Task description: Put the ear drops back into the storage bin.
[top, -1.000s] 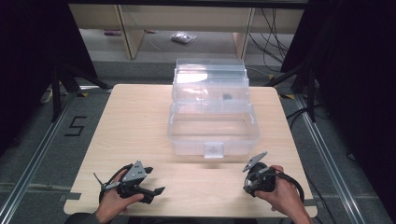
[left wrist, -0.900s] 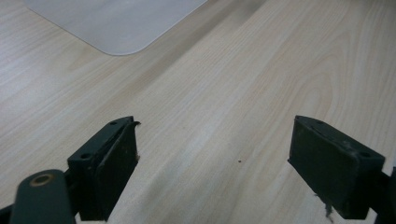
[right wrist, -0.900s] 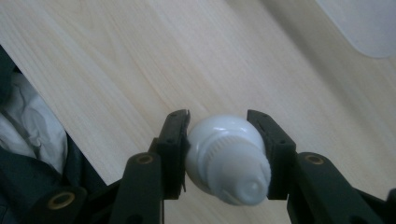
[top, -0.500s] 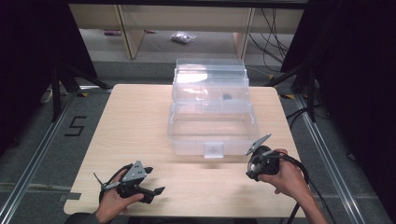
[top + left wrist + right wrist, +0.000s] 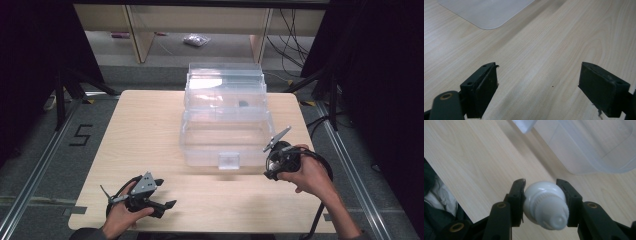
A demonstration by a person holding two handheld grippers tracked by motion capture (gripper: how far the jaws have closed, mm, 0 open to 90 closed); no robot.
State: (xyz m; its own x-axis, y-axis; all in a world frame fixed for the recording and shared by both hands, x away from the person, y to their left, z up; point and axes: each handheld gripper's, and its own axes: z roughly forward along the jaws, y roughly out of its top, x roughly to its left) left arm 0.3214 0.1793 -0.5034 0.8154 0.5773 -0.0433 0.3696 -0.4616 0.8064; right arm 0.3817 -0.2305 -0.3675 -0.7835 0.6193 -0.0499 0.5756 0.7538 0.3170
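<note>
We have a small white bottle (image 5: 546,205) pinched in our right gripper (image 5: 278,161), low in the picture, beside the clear box (image 5: 225,120) in the middle. It is not in the box yet. Our left gripper (image 5: 167,205) rests open and empty.

Pale wood table (image 5: 150,130); clear plastic box (image 5: 225,125) on it, centre-rear.

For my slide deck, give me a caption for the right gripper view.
Right gripper clamps a white bulb-shaped object above the wooden table, beside the clear plastic box.
</note>
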